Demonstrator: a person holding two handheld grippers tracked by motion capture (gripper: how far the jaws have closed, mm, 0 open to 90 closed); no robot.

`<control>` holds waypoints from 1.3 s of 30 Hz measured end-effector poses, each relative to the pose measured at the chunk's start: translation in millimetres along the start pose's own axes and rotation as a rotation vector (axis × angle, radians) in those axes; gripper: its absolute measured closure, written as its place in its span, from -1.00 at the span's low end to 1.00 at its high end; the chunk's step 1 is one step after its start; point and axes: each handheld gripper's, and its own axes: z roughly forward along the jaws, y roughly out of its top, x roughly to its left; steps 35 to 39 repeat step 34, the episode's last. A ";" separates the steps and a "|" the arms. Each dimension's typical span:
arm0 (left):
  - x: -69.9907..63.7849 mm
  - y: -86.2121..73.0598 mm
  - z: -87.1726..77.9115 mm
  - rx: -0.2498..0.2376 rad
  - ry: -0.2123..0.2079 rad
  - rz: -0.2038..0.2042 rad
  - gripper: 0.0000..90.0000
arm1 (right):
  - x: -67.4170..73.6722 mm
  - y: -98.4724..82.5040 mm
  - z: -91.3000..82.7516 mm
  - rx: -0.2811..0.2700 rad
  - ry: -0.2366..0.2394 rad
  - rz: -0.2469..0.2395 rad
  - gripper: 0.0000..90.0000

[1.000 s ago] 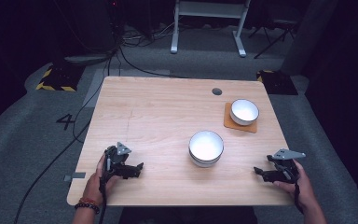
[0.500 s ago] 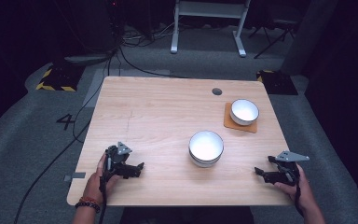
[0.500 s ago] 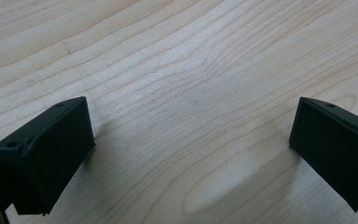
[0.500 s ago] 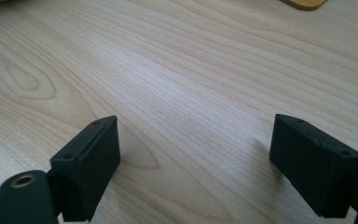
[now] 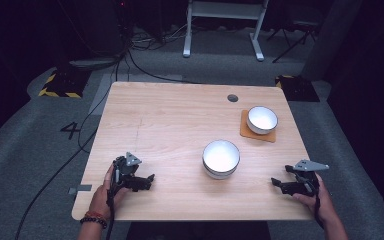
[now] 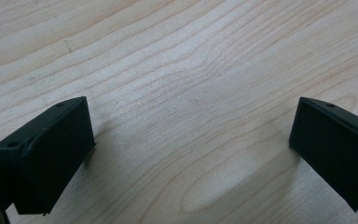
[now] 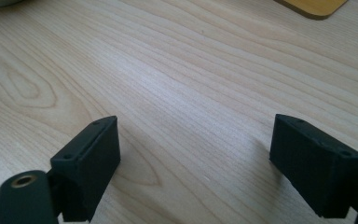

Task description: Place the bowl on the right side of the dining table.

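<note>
Right gripper view: right claw (image 7: 193,163) released over bare desk (image 7: 177,70), orange mat (image 7: 314,7) ahead cut off by frame edge; left claw (image 6: 191,154) released too

White bowl (image 5: 221,158) upright mid-table – a second, smaller bowl (image 5: 262,119) sits on an orange coaster (image 5: 257,133)

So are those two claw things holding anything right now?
No. The left gripper and right gripper are both open and empty above the bare table, apart from both bowls.
</note>
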 end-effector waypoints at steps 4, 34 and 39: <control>-0.6 -0.2 0.1 -0.003 0.004 -0.005 -1.00 | 0.0 0.1 0.1 0.000 0.000 -0.001 -0.64; -0.5 -0.2 0.1 -0.003 0.004 -0.005 -1.00 | -0.6 0.1 -0.1 0.001 0.015 -0.005 -0.63; -0.5 -0.2 0.1 -0.003 0.004 -0.005 -1.00 | -0.6 0.1 -0.1 0.001 0.015 -0.005 -0.63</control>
